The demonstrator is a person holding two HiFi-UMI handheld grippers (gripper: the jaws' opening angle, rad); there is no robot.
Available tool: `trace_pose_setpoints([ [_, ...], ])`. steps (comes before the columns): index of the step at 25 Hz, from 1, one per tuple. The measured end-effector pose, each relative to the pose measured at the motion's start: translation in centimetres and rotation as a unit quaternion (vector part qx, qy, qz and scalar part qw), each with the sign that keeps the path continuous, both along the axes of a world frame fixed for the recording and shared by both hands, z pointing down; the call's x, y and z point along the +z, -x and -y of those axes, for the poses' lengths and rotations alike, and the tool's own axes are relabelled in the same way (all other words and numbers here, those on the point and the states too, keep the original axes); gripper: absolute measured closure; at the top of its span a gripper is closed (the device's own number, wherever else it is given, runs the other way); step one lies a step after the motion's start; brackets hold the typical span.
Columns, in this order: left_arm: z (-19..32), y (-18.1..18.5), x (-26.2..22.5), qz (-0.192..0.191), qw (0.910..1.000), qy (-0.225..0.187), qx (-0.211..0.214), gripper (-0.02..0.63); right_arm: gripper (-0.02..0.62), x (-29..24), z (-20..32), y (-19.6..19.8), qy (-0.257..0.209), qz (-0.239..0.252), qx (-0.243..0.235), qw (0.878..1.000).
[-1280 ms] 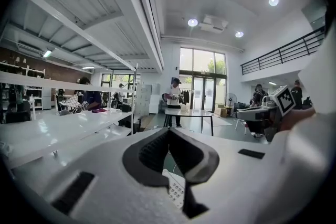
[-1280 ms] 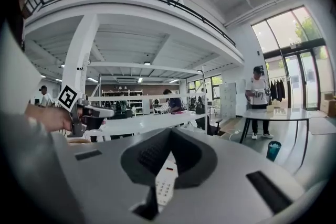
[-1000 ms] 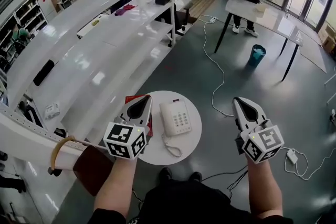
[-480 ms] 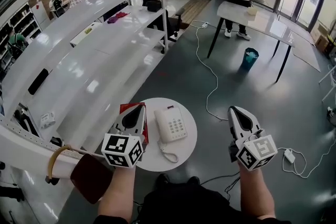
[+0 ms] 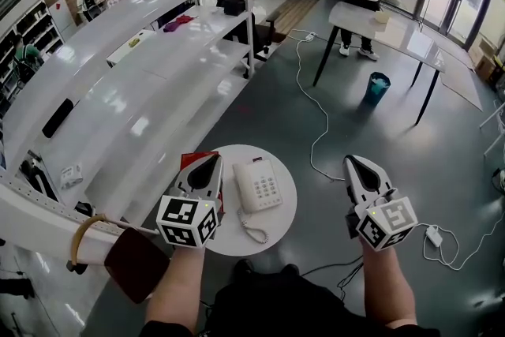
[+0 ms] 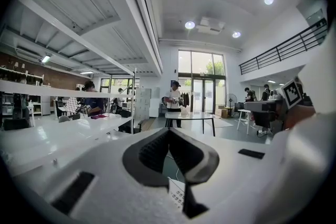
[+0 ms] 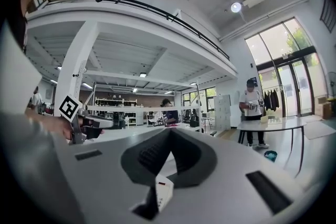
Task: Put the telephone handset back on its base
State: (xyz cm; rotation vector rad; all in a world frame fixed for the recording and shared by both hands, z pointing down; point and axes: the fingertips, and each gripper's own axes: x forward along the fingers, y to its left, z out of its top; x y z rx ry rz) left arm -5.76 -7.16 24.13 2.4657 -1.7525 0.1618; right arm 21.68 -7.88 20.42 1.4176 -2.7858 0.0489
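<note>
- Long white shelves (image 5: 118,91) fill the left side. Their near edge runs just beside the round worktop (image 5: 278,226), so there is little room there.
- The left gripper (image 5: 211,160) hangs over the worktop's left rim, above a flat red item (image 5: 192,160). Its fingers are pressed together with nothing between them.
- The telephone (image 5: 258,185) sits near the middle of the worktop, just right of the left gripper. The handset (image 5: 245,187) lies along the left side of the base and looks seated on it. The coiled cord (image 5: 254,230) curls toward the near rim.
- Bare worktop remains only as a narrow band at the right and near edges.
- The right gripper (image 5: 352,162) is over the grey floor (image 5: 410,146), well apart from the worktop. Its fingers are closed and empty.
- A white cable (image 5: 319,118) snakes across the floor between the worktop and a far table (image 5: 387,21). The floor to the right is mostly open.
- The left gripper view shows the closed left gripper (image 6: 169,131) with the telephone's keypad (image 6: 176,194) below, and the right gripper's marker cube (image 6: 291,93).
- The right gripper view shows its own closed gripper (image 7: 170,131) and the left gripper's marker cube (image 7: 68,107). The head view alone shows the whole worktop.
</note>
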Motion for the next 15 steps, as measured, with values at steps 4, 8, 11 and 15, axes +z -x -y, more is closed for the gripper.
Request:
trace_pose_setpoints([
  [4,0.2,-0.2,-0.3,0.003,1.0000,-0.002,0.004,0.601,0.592,-0.2,0.4,0.3,-0.003,-0.002,-0.009,1.000],
  [8,0.3,-0.3,-1.0,0.004,1.0000,-0.005,0.003,0.601,0.592,-0.6,0.6,0.5,-0.005,-0.002,-0.015,1.000],
  [11,0.2,-0.2,-1.1,0.003,1.0000,-0.005,0.002,0.601,0.592,-0.6,0.5,1.1,-0.003,0.000,-0.021,1.000],
  [15,0.2,-0.3,-0.6,0.000,1.0000,-0.003,0.000,0.601,0.592,0.3,0.3,1.5,0.001,0.000,-0.028,1.000],
])
